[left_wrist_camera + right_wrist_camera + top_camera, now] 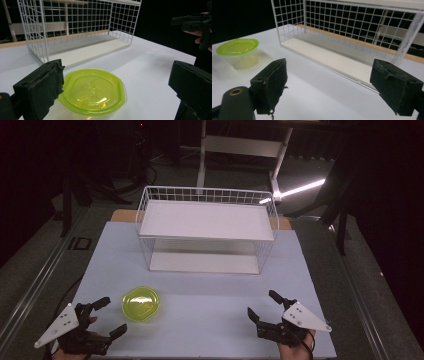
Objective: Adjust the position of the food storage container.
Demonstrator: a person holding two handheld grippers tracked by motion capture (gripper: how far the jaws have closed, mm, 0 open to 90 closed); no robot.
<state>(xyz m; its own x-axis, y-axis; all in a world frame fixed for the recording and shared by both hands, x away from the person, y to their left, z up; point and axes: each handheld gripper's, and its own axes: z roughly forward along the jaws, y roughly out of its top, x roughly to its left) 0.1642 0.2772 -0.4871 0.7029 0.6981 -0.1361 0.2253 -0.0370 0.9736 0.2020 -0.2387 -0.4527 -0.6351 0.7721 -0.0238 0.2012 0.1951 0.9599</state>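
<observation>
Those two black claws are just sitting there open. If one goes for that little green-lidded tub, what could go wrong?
1. The container looks light and clear-walled, so a hard squeeze by the left gripper might buckle it or pop the green lid.
2. The wire rack has thin wires in which the jaws could snag.
3. The smooth white table may let the tub slide away.

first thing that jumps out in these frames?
The lime-green lidded container stands out on the pale table, near side, just right of the left claw. Behind it, mid-table, sits a white wire rack with two shelves, both bare. Both claws are open and empty, the right claw at the near right.
</observation>
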